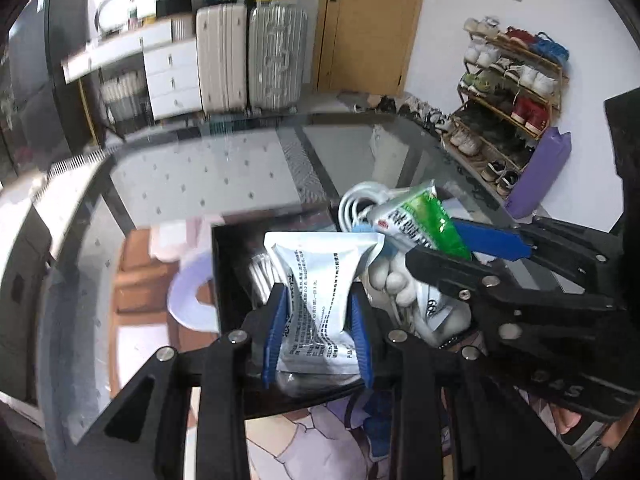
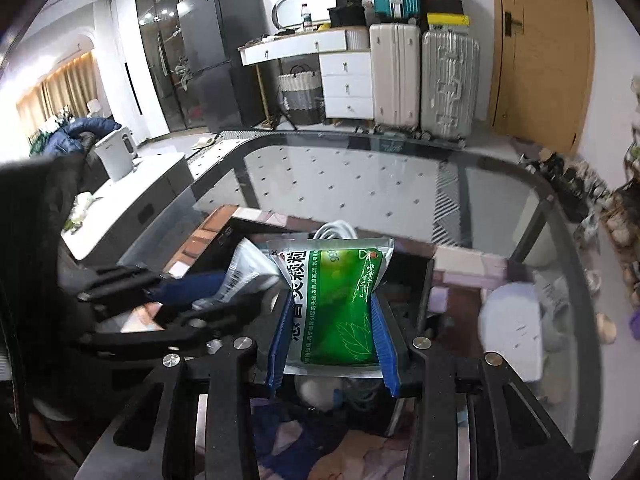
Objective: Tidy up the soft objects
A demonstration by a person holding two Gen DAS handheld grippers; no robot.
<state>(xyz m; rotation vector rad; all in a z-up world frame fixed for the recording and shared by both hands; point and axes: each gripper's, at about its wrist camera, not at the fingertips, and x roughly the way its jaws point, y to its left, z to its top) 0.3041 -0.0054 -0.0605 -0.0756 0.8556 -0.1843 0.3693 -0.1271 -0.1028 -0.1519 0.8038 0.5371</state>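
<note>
Over the black box (image 1: 224,264) on the glass table (image 1: 208,176), both my tongs hang close together, almost touching, and leave little free room between them. Beyond the box the glass lies bare up to its dark curved far rim; to the left of the box the surface also stands free. My left tongs (image 1: 318,322) pinch one silver-white sachet (image 1: 320,280) across its waist, blue pads pressed into both sides. My right tongs (image 2: 334,332) clamp one green sachet (image 2: 340,312) in the same way, jaws narrow on it. Both sachets hang above the open box. Count: two sachets, one per tongs; one box. Contents of the box: a coiled white cable (image 1: 354,204), some white rounded soft things (image 1: 394,280) and at least one further packet, partly hidden beneath the tongs.
</note>
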